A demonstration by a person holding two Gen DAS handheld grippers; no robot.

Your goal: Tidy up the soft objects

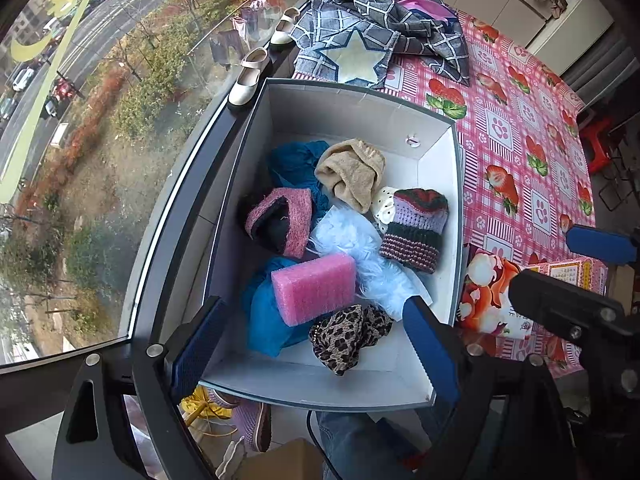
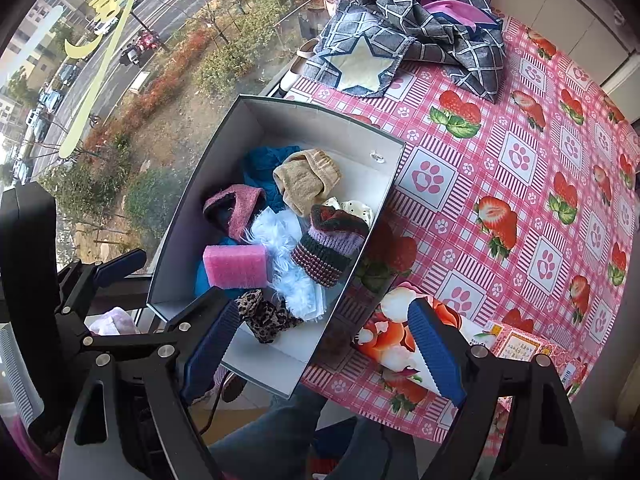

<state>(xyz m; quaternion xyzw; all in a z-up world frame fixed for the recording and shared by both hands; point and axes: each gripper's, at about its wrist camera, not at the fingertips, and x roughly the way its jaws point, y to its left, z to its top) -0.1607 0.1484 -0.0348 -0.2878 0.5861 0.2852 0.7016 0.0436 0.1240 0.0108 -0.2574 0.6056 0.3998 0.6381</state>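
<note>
A white box (image 1: 352,112) (image 2: 280,120) sits at the table's window edge and holds several soft things: a pink sponge (image 1: 314,287) (image 2: 235,266), a striped knit hat (image 1: 416,230) (image 2: 330,246), a beige cloth (image 1: 352,174) (image 2: 308,180), a leopard scrunchie (image 1: 348,336) (image 2: 266,318), blue cloth and pale blue fluff. My left gripper (image 1: 316,350) is open and empty above the box's near end. My right gripper (image 2: 324,354) is open and empty over the box's near right corner.
A checked grey garment with a star patch (image 1: 360,56) (image 2: 368,64) lies at the table's far end. A flowered packet (image 1: 486,300) (image 2: 392,340) lies right of the box. Two cream shoes (image 1: 250,76) stand on the window sill. The pink strawberry tablecloth (image 2: 520,184) covers the table.
</note>
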